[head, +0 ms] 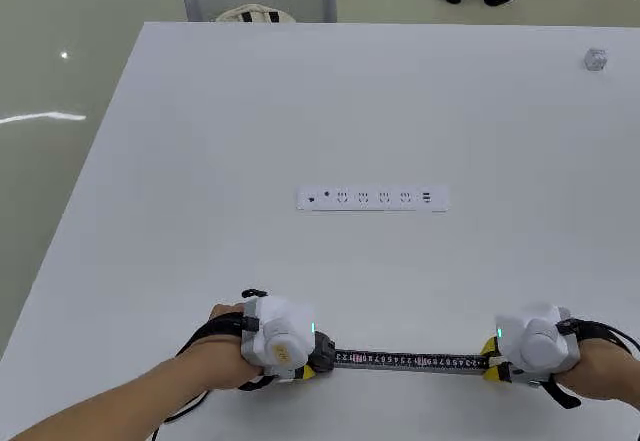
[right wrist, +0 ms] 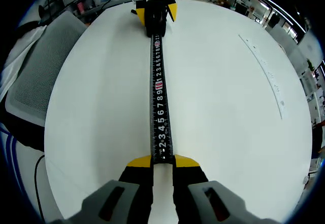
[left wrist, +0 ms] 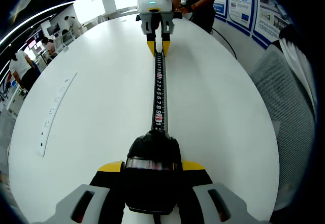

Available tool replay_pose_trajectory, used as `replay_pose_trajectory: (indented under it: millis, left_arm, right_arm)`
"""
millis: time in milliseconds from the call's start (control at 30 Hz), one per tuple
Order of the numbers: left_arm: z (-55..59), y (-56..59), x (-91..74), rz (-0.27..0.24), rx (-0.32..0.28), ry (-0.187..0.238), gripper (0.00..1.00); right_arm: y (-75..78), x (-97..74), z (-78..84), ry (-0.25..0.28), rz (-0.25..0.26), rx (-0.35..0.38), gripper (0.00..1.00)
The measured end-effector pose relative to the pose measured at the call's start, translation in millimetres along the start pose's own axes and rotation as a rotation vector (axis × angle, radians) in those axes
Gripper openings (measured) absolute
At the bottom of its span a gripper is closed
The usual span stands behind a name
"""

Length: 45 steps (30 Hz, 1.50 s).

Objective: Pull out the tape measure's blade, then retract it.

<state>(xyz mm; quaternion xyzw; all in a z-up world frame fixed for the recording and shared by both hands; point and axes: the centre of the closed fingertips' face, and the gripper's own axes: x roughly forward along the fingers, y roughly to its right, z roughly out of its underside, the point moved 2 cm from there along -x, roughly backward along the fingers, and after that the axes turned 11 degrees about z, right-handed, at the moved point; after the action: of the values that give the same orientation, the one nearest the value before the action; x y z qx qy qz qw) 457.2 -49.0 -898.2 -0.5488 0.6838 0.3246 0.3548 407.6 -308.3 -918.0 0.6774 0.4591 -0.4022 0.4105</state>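
Tape measure's black numbered blade (head: 410,362) lies taut; left fingers (left wrist: 112,166) clamp its black case (left wrist: 153,168), right fingers (right wrist: 138,161) pinch its tip (right wrist: 162,157). Either slipping, we'd expect whipping snap-back.

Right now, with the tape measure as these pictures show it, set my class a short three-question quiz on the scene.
1. True or false: the blade is fully wound into the case.
2. The right tongs are shut on: A the case, B the blade's end, C nothing.
3. Name the long white item lying on the table beyond the blade.

Key: 1 false, it is stretched out between the two tongs. 2 B. 3 a power strip.
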Motion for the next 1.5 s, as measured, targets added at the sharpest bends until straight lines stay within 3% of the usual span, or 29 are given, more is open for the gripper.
replay_pose_trajectory:
  millis: [967,1267,1500]
  left_arm:
    - [1.1,-0.8,1.2,-0.016,0.016,-0.019,0.38]
    - [1.4,-1.2,1.0,-0.041,0.015,0.006,0.38]
    - [0.4,-1.6,-3.1,-0.061,-0.026,0.04,0.39]
  right_arm:
    - [0.1,0.9,-1.1,-0.04,0.007,-0.016,0.15]
    - [0.6,2.1,-0.1,-0.057,0.023,-0.012,0.16]
    - [0.7,1.6,-0.3,-0.066,0.033,-0.017,0.16]
